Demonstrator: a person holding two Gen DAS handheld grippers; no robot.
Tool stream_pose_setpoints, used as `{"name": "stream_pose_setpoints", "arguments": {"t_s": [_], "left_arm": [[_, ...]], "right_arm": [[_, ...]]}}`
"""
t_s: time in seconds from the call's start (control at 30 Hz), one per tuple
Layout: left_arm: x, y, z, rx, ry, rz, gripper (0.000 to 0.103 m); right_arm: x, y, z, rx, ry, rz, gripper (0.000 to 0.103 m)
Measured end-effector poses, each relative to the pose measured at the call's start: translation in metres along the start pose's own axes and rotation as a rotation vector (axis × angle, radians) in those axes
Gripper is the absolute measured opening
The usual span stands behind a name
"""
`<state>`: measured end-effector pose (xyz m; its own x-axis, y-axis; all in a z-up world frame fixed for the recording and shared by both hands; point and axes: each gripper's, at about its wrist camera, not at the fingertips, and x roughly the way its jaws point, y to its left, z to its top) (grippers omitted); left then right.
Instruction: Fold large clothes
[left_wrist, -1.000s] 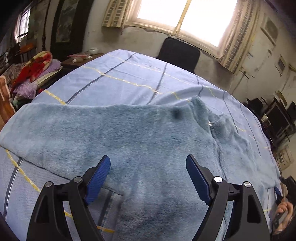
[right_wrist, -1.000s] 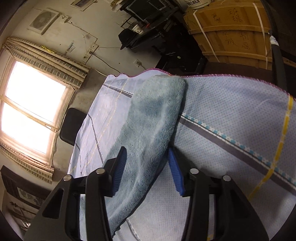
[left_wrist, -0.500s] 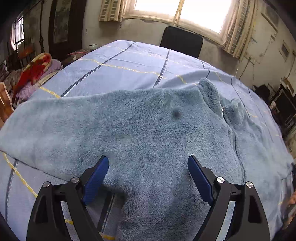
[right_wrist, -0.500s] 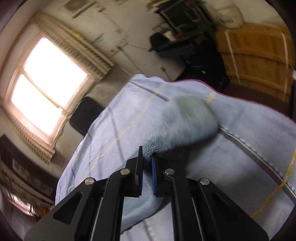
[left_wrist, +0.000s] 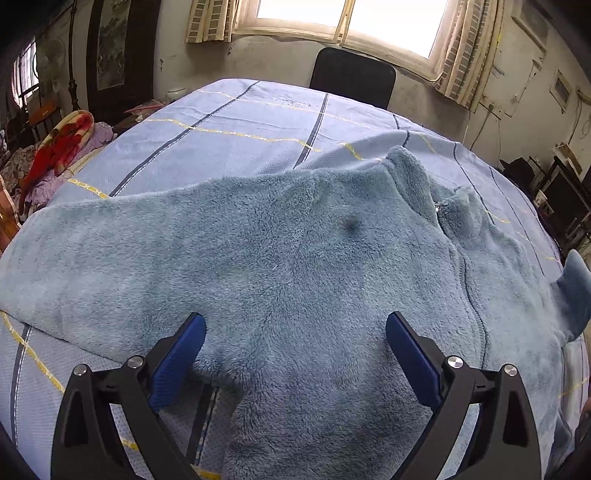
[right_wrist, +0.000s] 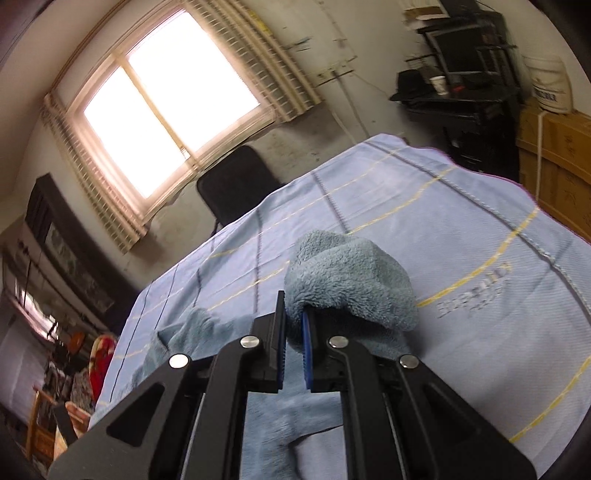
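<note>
We see the fleece garment spread flat across the blue checked bed sheet, its collar toward the bed's far edge. Left gripper: its 2 fingers stand wide apart above the fleece. Right gripper: clamped on 1 sleeve end, lifted off the sheet near the bed's right edge.

Right hand-held gripper clamping fleece sleeve, above bedsheet
</note>
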<state>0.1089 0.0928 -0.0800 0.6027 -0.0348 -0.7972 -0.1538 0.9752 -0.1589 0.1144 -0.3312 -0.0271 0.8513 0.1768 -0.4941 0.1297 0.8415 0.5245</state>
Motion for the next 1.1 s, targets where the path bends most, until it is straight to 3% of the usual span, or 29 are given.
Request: {"name": "stream_pose_setpoints", "arguments": {"t_s": [0.43, 0.53, 0.67, 0.73, 0.83, 0.9, 1.03, 1.1], "left_arm": [[0.003, -0.003, 0.000, 0.012, 0.007, 0.015, 0.099], [0.003, -0.004, 0.000, 0.012, 0.007, 0.015, 0.099], [0.003, -0.004, 0.001, 0.013, 0.008, 0.016, 0.099], [0.004, -0.004, 0.000, 0.014, 0.008, 0.017, 0.099], [0.004, -0.004, 0.000, 0.012, 0.006, 0.016, 0.099], [0.003, -0.004, 0.000, 0.010, 0.003, 0.016, 0.099], [-0.006, -0.007, -0.001, 0.023, -0.013, 0.037, 0.099], [-0.021, -0.017, -0.002, 0.062, -0.051, 0.047, 0.099]], "right_arm": [[0.031, 0.115, -0.058, -0.244, 0.168, 0.090, 0.007], [0.046, 0.125, -0.083, -0.289, 0.265, 0.092, 0.009], [0.076, 0.121, -0.123, -0.336, 0.485, 0.042, 0.016], [0.069, 0.114, -0.125, -0.340, 0.477, 0.056, 0.018], [0.042, 0.105, -0.109, -0.279, 0.478, 0.139, 0.032], [0.017, 0.095, -0.092, -0.235, 0.434, 0.197, 0.039], [-0.017, 0.073, -0.054, -0.180, 0.248, 0.150, 0.039], [-0.018, 0.060, -0.043, -0.150, 0.203, 0.100, 0.039]]}}
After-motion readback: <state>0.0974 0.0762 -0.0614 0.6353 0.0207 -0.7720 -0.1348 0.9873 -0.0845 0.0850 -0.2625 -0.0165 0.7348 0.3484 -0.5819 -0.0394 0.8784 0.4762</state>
